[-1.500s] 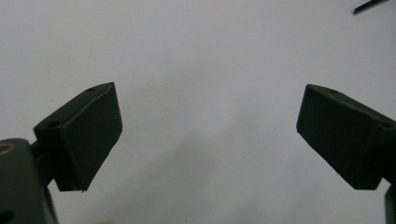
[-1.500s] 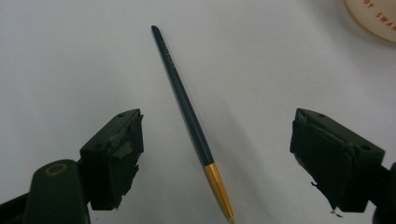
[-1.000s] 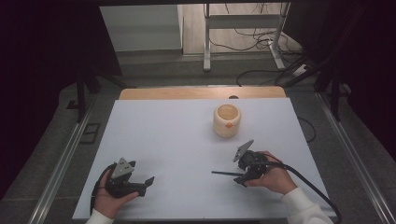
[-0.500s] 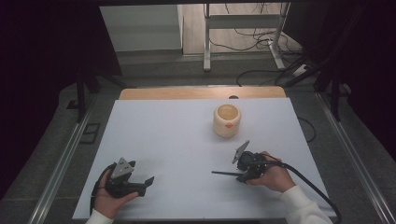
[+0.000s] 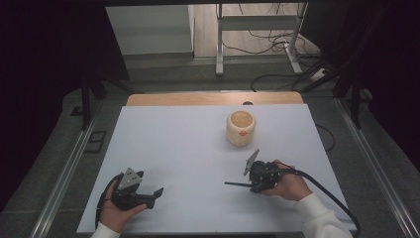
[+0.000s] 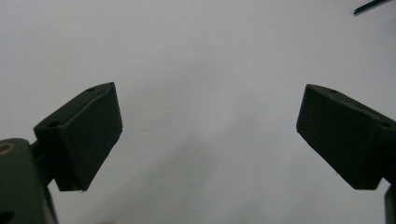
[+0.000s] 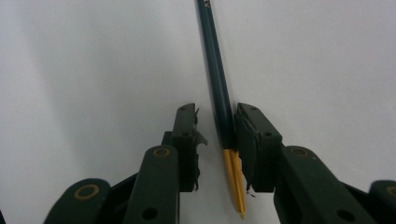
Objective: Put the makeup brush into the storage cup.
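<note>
1. Fingers (image 7: 254, 135) of the right gripper (image 7: 215, 112) are set narrow, w/ a pencil (image 7: 215, 70) between them. The pencil is touched by one pad (right-hand one in the right gripper view). A thin gap is left at the other pad, so a full clamp isn't shown. Fingers (image 6: 88, 130) of the left gripper (image 6: 208, 107) are spread wide, w/ nothing between them and bare surface beneath.
2. Table (image 5: 173, 144): white and plain. Both sets of fingers are kept low over its near part, well apart from each other.
3. Pot (image 5: 240, 128): cream, round, open-topped, w/ an orange mark on its side. It is stood ahead of the right fingers and apart from them. It is farther off from the left fingers, ahead and across.
4. Pencil: dark green shaft, gold end. The gold end is lodged behind the right fingertips, toward the gripper body. The long shaft is run out well past the tips. So it is caught near one end, not at mid-length.
5. Step in hand, as judged: the pencil is being taken up, prob. for the pot.
   - The gap at the free pad should be closed fully before any lift.
   - The squeeze should be kept square to the shaft, else the round pencil may be rolled out sideways.
   - Since the hold is near the end, droop or swing of the long free part should be expected, so the lift is best done slowly.
   - Left fingers can be kept wide and clear, ready to steady the pot if needed.
</note>
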The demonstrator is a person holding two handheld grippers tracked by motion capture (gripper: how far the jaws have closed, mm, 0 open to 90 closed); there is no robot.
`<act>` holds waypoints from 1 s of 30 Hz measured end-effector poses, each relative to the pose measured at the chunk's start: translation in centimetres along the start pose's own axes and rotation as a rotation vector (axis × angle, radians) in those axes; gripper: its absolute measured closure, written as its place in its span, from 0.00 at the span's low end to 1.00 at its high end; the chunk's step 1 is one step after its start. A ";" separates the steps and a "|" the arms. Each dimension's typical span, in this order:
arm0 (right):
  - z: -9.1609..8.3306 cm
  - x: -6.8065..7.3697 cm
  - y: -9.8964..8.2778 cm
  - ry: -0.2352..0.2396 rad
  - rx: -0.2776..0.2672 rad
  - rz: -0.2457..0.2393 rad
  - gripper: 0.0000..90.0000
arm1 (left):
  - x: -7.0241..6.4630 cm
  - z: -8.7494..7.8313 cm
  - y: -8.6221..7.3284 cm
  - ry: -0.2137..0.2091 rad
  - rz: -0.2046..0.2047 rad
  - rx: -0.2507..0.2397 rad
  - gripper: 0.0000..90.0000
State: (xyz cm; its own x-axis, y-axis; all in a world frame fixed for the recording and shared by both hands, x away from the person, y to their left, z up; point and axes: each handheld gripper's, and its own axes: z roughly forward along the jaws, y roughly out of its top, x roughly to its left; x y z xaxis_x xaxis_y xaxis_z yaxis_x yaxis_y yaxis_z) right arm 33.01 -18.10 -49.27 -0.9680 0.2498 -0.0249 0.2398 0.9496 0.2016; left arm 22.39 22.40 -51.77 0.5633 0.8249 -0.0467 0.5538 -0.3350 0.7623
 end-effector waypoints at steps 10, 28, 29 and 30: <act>0.0 -0.1 0.3 0.020 0.013 -0.049 0.92 | 0.1 -0.1 0.0 0.003 -0.001 -0.001 0.08; -0.6 -0.2 0.3 -0.013 -0.012 -0.061 0.93 | 0.1 -0.2 0.0 0.005 -0.002 -0.005 0.08; -0.7 -0.1 0.3 -0.013 -0.018 -0.058 0.93 | 0.1 -0.2 0.0 0.005 -0.002 -0.005 0.08; -0.8 -0.1 0.3 -0.013 -0.025 -0.059 0.93 | 0.1 -0.2 0.0 0.005 -0.002 -0.005 0.08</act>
State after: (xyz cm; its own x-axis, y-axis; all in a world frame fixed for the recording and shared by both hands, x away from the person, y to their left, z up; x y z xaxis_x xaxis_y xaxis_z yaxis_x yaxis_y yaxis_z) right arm 33.14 -18.04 -48.40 -0.9793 0.1961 -0.0505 0.1802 0.9577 0.2242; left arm 22.30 22.58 -51.67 0.5593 0.8277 -0.0454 0.5521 -0.3310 0.7653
